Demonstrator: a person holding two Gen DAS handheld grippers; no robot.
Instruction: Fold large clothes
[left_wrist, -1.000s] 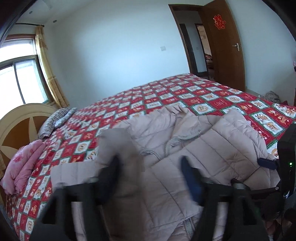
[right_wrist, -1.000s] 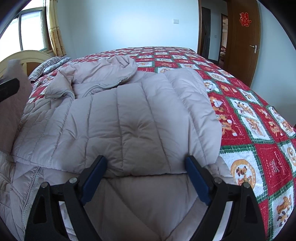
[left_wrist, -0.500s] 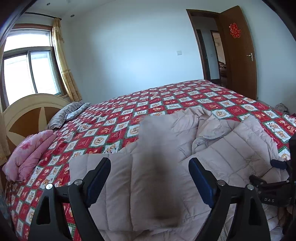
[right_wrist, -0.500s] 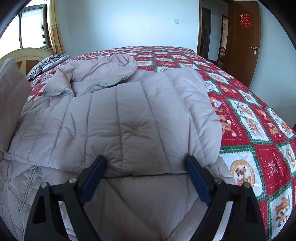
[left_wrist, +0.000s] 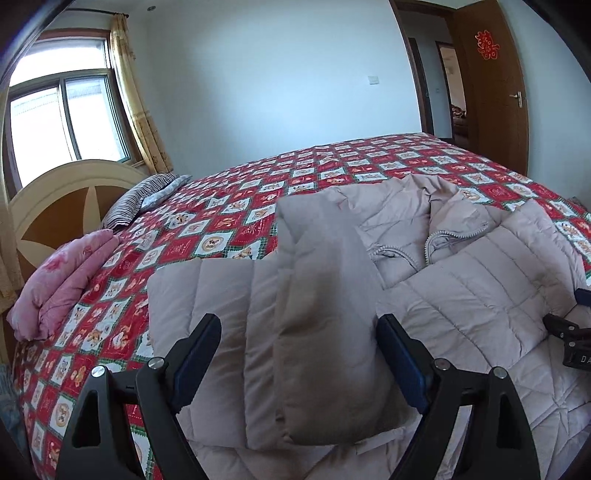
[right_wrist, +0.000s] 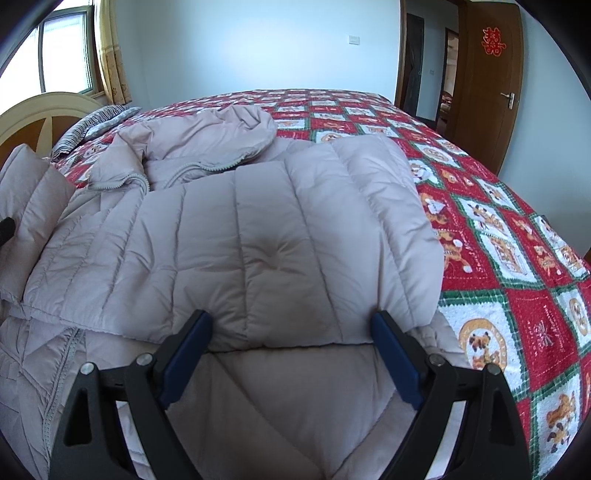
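A beige quilted down jacket (right_wrist: 266, 236) lies spread on the bed, its front zip open and its hood (right_wrist: 221, 129) bunched at the far end. One side is folded over its body. My left gripper (left_wrist: 298, 325) is open, and a sleeve (left_wrist: 321, 295) runs up between its fingers. The right pad (left_wrist: 402, 365) touches the sleeve's edge and the left pad stands clear. My right gripper (right_wrist: 291, 321) is open and low over the folded panel's near edge. The right gripper's tip (left_wrist: 569, 343) shows at the left wrist view's right edge.
A red patterned quilt (left_wrist: 332, 173) covers the bed. A pink folded blanket (left_wrist: 62, 273) and a striped pillow (left_wrist: 144, 199) lie by the round headboard (left_wrist: 55, 199) under the window. A brown door (right_wrist: 487, 85) stands open at the far right.
The left view has swung from the door side towards the window. The sleeve, blurred over the left finger before, now sits sharp between the jaws. The right gripper has kept still.
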